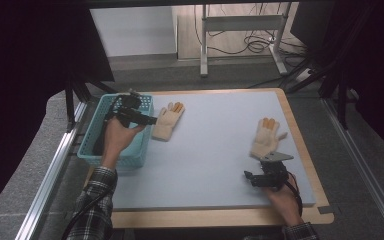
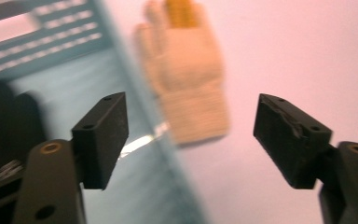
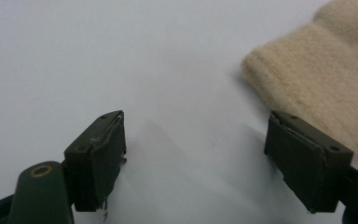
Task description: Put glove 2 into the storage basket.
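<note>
Wooden table edge [image 1: 220,218], grey mat [image 1: 215,150], dark curtains [image 1: 30,45].

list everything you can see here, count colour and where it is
gloves: 2, cream with orange fingertips; one beside the basket, one at the board's right
basket: 1, teal, at the board's left edge
board: 1, pale blue-grey with a wooden rim, centre
metal frame: 1, grey, on the floor behind the board, cables beside it
left gripper: 1, black, over the basket, jaws open toward the near glove
right gripper: 1, black, jaws open, just below the right glove
sleeves: 2, plaid, bottom edge
</note>
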`<state>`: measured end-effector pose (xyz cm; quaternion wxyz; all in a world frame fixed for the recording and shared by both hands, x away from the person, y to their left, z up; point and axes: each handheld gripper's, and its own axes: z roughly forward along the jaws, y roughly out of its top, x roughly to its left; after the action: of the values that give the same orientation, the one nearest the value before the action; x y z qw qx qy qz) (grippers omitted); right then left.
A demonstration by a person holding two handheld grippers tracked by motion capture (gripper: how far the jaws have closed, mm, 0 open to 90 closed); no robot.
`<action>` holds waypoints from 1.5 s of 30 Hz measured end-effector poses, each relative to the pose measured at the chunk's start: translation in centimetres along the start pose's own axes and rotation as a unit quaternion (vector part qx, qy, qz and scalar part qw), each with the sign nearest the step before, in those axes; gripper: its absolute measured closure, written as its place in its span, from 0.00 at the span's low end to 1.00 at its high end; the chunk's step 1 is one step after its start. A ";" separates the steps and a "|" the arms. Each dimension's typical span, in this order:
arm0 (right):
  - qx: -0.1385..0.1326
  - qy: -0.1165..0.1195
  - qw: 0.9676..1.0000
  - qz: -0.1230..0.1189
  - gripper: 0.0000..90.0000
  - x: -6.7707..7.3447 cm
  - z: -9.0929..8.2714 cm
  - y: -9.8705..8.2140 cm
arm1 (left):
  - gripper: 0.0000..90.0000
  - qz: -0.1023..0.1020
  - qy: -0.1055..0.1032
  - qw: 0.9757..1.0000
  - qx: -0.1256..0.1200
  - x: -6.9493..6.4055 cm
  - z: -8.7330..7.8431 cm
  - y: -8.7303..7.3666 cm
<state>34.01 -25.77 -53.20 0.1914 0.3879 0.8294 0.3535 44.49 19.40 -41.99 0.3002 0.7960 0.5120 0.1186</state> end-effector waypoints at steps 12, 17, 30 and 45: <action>0.001 0.001 1.000 0.000 0.22 0.0 0.0 0.0 | 0.52 -0.003 0.005 0.999 0.049 -3.9 8.2 2.1; 0.001 0.001 1.000 0.000 0.22 0.0 0.0 0.0 | 0.54 -0.017 0.035 0.998 0.057 -3.3 9.9 2.1; 0.000 0.002 1.000 0.001 0.22 0.0 0.0 0.0 | 0.69 0.006 0.104 0.990 0.091 -3.8 12.8 2.5; 0.001 0.002 1.000 -0.001 0.22 0.0 0.0 0.0 | 0.99 0.017 0.107 0.990 0.088 -4.2 13.4 1.9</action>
<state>34.03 -25.79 -53.19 0.1899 0.3866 0.8305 0.3533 50.69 10.38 -50.95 0.1708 0.8108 0.5358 0.1625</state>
